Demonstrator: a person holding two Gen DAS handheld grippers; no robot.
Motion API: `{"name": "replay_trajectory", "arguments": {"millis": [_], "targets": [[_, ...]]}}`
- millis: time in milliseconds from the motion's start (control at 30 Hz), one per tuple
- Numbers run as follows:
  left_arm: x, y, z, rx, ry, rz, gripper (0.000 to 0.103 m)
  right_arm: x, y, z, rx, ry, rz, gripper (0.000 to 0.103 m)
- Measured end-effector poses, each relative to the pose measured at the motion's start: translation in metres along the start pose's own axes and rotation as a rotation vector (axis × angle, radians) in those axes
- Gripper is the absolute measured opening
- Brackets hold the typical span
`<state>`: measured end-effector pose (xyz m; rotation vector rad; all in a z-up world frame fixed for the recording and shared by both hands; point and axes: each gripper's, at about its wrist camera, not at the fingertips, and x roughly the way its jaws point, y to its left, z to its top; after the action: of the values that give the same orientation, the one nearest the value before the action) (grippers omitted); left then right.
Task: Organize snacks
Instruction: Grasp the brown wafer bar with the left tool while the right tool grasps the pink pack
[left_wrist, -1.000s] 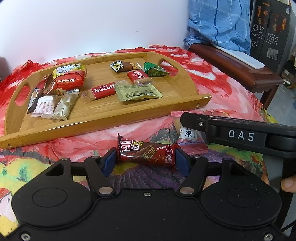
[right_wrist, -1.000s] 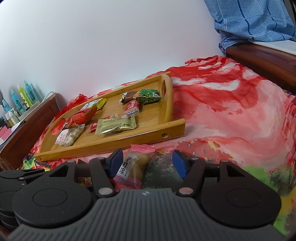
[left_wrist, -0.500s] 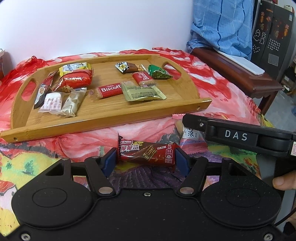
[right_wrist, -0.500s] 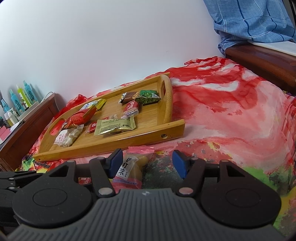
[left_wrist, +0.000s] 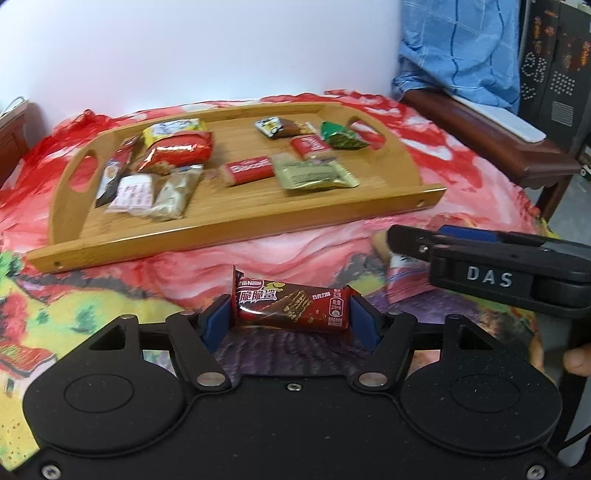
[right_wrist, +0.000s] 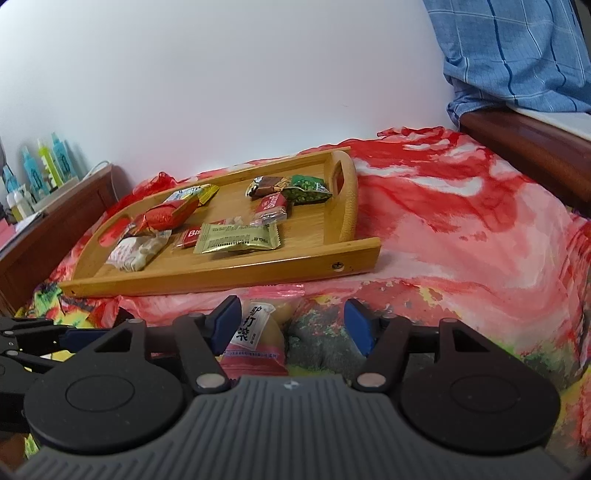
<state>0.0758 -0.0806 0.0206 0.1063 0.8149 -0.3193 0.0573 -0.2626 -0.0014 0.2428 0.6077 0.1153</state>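
Note:
My left gripper (left_wrist: 290, 319) is shut on a dark red Nestle wafer bar (left_wrist: 291, 308), held lengthwise between the blue pads above the cloth, in front of the wooden tray (left_wrist: 236, 230). The tray holds several wrapped snacks, among them a red Biscoff pack (left_wrist: 249, 169) and a gold packet (left_wrist: 314, 176). My right gripper (right_wrist: 291, 326) is open, its pads on either side of a pink-and-yellow snack packet (right_wrist: 256, 339) lying on the cloth in front of the tray (right_wrist: 229, 275). The right gripper also shows in the left wrist view (left_wrist: 417, 236).
A red flowered cloth (right_wrist: 461, 229) covers the surface. A dark wooden bench with blue fabric (left_wrist: 480, 122) stands at the right. A wooden shelf with bottles (right_wrist: 37, 173) is at the left, against a white wall.
My left gripper has lifted and drawn back a little with the wafer bar. My right gripper has moved slightly forward around the pink packet, still open.

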Motion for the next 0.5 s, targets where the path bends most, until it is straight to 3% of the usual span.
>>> {"name": "replay_trajectory", "arguments": {"millis": [333,500], "targets": [[-0.003,0.015,-0.006,-0.041,-0.009,0.063,0.068,-0.003,0.012,-0.005,-0.070,0.001,-0.019,0.077],[-0.004,0.020,-0.009,-0.068,-0.034,0.109,0.069,-0.006,0.026,-0.012,-0.147,-0.053,-0.098,0.077]]}}
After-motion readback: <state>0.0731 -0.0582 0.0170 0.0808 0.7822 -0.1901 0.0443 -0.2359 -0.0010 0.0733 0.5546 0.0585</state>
